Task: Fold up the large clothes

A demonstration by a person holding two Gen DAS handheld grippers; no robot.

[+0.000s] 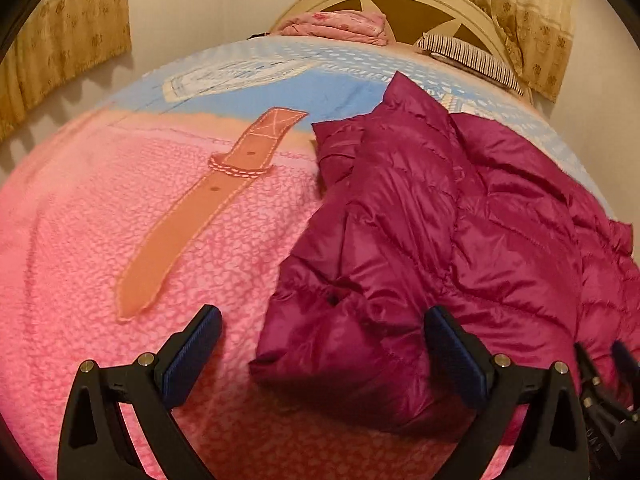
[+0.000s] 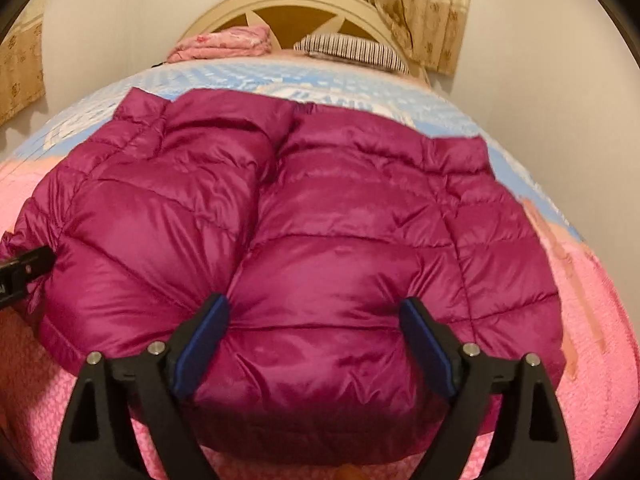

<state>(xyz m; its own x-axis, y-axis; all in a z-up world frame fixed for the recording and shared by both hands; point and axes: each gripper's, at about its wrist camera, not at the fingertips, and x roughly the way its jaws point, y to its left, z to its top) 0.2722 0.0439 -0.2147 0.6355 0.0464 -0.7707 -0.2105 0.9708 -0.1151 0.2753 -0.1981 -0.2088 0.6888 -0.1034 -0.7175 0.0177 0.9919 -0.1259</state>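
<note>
**Both grippers open over a jacket on the bed**

The right gripper [image 2: 314, 334] has its fingers [image 2: 204, 350] spread wide, straddling the near hem of the jacket [image 2: 320, 240]. The puffy fabric bulges up between the blue pads; the pads sit against or just beside it, and they pinch nothing. No earlier view is here to compare.

The left gripper [image 1: 322, 354] is open wide too. Its left finger [image 1: 192, 356] hangs over bare bedspread [image 1: 80, 240], while its right finger sits over the jacket's edge. A crumpled corner of the jacket [image 1: 440, 240], with a cuff-like opening, lies between the two fingers without being clamped. In the left view, part of the right gripper shows at the lower right edge; in the right view, a black piece of the left gripper pokes in at the left edge, beside a sleeve end.

The jacket is magenta, quilted and shiny. It lies on the bed, spread across the pink part of the bedspread and reaching up onto the blue part. One side is folded in over the body, making a seam-like valley down the middle.

The bedspread carries a printed orange strap [image 1: 200, 208] left of the jacket, apart from it. At the far end, by the cream headboard [image 2: 296, 4], lie a pink folded cloth [image 2: 228, 42] and a striped pillow [image 2: 348, 50]. Patterned curtains [image 2: 400, 4] hang behind.
</note>
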